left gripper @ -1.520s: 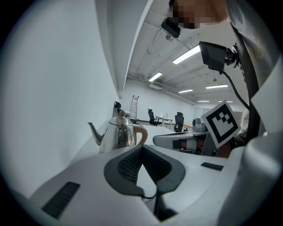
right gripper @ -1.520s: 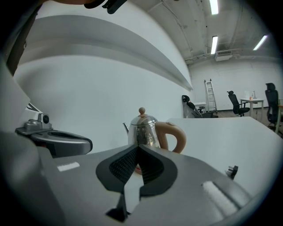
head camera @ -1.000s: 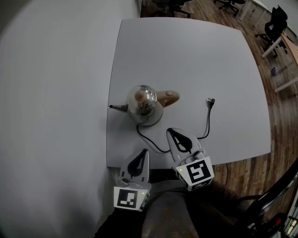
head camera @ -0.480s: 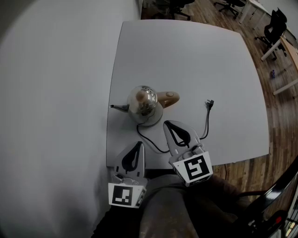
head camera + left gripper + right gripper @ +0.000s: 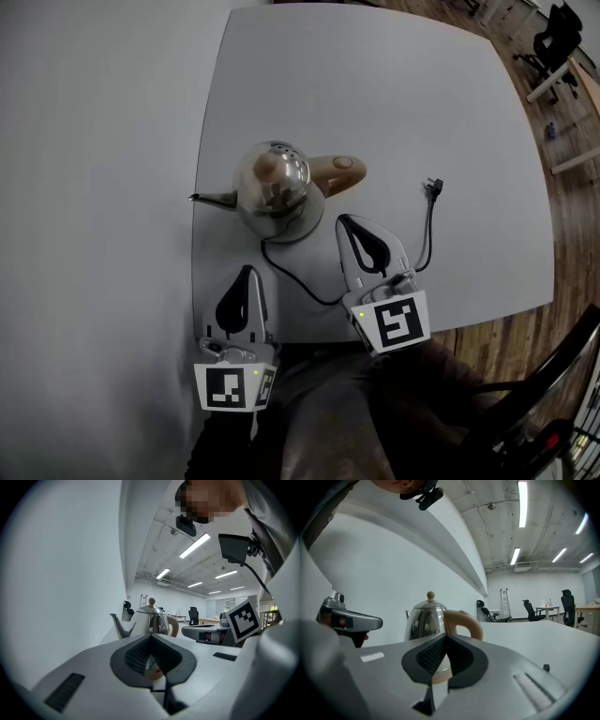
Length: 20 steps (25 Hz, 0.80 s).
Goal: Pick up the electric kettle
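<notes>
While the wall (image 5: 94,234) runs along the table's (image 5: 394,84) left edge, the left gripper (image 5: 247,274) hangs at the near edge, jaws closed on nothing. The kettle (image 5: 274,183) stands just beyond it, spout pointing left and handle (image 5: 339,172) pointing right. Its cord (image 5: 305,286) trails between the grippers. The right gripper (image 5: 347,223), also closed and empty, sits just near of the handle, apart from it. Farther right lies the plug (image 5: 433,187).
</notes>
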Tool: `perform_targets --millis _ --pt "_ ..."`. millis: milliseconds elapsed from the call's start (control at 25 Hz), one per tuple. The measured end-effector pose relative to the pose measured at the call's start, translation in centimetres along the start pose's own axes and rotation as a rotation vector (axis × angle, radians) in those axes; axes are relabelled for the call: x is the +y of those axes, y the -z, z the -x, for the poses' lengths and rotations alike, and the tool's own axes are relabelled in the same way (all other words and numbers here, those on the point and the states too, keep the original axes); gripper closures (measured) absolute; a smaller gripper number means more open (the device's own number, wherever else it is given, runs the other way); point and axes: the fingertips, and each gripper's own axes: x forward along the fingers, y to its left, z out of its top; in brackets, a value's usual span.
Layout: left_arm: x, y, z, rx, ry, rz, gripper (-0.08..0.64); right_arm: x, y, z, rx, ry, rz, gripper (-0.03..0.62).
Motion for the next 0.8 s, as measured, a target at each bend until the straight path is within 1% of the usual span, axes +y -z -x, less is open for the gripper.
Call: perform_targets --millis 80,160,280,400,480,520,560,640,720,800 --pt "0.6 1.4 -0.2 0.009 -0.016 0.002 0.561 -0.3 1.9 -0.3 0.012 0.015 -0.010 0.592" --pt "1.0 2.2 -0.4 0.008 -0.024 -0.008 0.561 -0.5 3.0 -0.4 0.009 0.020 -0.017 0.592" --pt "1.2 2.4 -0.4 -0.015 -0.039 -0.032 0.561 -0.7 3.4 -0.5 0.001 0.030 -0.016 0.592" --pt "1.1 2.3 -0.4 -0.023 -0.039 -0.034 0.561 -0.9 3.4 -0.6 0.013 0.053 -0.014 0.592" --pt "1.0 2.2 -0.4 -0.026 -0.033 -0.034 0.560 -1.0 3.4 -0.6 0.012 0.047 -0.008 0.558" --pt "0.9 2.1 -0.4 -0.031 -0.030 -0.031 0.545 -1.1 3.5 -0.6 0.011 0.046 -0.011 0.544" --pt "0.9 2.0 -0.4 -0.036 -0.030 -0.024 0.512 -1.2 3.7 -0.6 0.012 0.049 -0.017 0.513" --pt "1.1 2.2 -0.5 -0.043 -0.031 -0.003 0.439 -1.5 4.1 -0.7 0.022 0.057 -0.027 0.423" --pt "1.5 2.6 -0.7 -0.040 -0.039 0.017 0.390 -1.7 4.6 -1.0 0.038 0.064 -0.031 0.379" --pt "1.9 2.9 -0.8 -0.037 -0.058 0.030 0.358 -1.8 5.0 -1.1 0.046 0.069 -0.032 0.351"
